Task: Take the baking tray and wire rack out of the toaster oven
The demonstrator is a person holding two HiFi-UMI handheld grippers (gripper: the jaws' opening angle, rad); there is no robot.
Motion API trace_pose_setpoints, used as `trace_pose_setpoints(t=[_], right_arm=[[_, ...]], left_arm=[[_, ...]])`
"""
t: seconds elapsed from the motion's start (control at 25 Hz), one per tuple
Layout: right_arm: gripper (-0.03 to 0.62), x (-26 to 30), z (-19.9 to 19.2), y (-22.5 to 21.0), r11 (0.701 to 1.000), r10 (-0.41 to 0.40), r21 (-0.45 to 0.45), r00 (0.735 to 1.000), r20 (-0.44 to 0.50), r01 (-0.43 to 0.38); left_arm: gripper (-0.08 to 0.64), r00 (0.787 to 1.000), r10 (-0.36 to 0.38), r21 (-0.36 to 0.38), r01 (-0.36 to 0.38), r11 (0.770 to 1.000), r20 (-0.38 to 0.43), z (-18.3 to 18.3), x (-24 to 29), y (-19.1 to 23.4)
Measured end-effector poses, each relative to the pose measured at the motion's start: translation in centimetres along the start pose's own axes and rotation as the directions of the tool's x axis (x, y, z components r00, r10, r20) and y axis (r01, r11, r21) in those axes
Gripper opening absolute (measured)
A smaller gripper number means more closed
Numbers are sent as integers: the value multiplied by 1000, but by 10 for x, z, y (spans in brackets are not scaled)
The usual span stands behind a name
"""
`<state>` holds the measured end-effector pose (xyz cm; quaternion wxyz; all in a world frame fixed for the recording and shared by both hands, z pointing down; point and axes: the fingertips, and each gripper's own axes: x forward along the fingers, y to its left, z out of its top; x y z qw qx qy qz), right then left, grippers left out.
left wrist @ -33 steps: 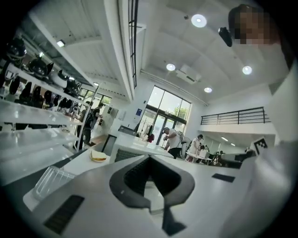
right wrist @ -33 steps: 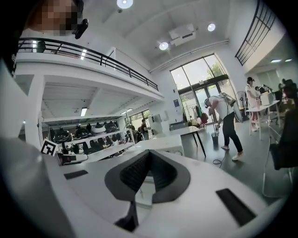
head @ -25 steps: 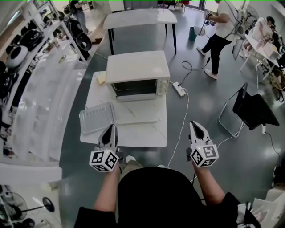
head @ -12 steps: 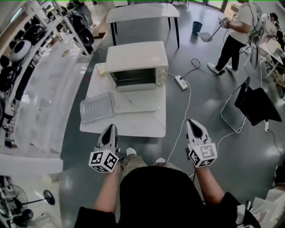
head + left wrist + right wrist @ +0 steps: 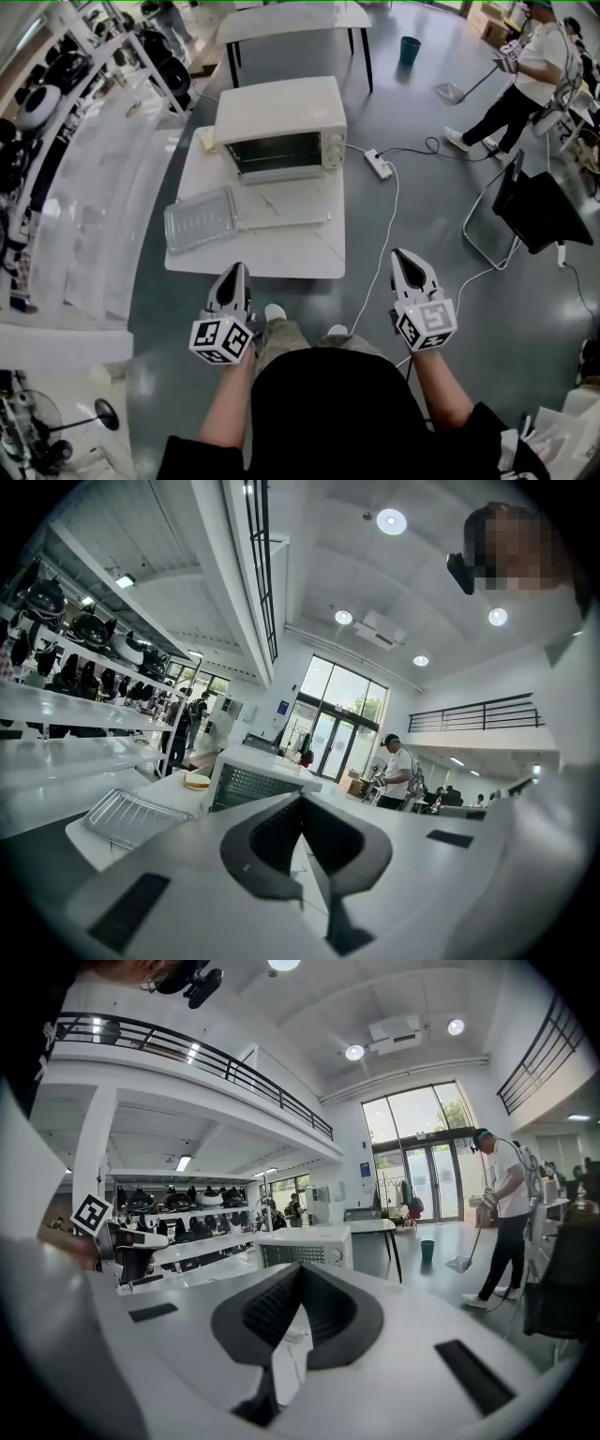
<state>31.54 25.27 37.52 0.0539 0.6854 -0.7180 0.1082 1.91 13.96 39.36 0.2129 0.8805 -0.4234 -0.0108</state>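
Note:
The white toaster oven [image 5: 279, 127] stands at the back of a small white table [image 5: 309, 258] with its dark mouth facing me. A silvery rimmed tray with wire bars [image 5: 200, 218] lies on the table's left part, also seen as a wire rack [image 5: 127, 813]. A flat pale panel [image 5: 281, 208] lies right in front of the oven; I cannot tell whether it is the door or a tray. My left gripper [image 5: 232, 272] [image 5: 302, 799] and right gripper [image 5: 405, 258] [image 5: 300, 1269] are both shut and empty, held short of the table's near edge.
A power strip with a white cable [image 5: 377, 162] lies on the floor right of the table. A black chair [image 5: 544, 211] stands at the right, and a person with a mop [image 5: 525, 84] at the top right. Long shelves [image 5: 84, 187] run along the left. Another table [image 5: 291, 19] stands behind.
Both grippers have drawn back from the table and sunk a little; the left one no longer reaches over the table top. The person at the top right has walked further away.

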Motion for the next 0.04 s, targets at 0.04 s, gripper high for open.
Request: trace_pose_setpoints(t=[0.04], right_arm=[[21, 1, 0, 0, 1000, -2, -3, 1000, -1, 2]], left_arm=[[18, 1000, -1, 0, 1, 1000, 0, -1, 1, 0]])
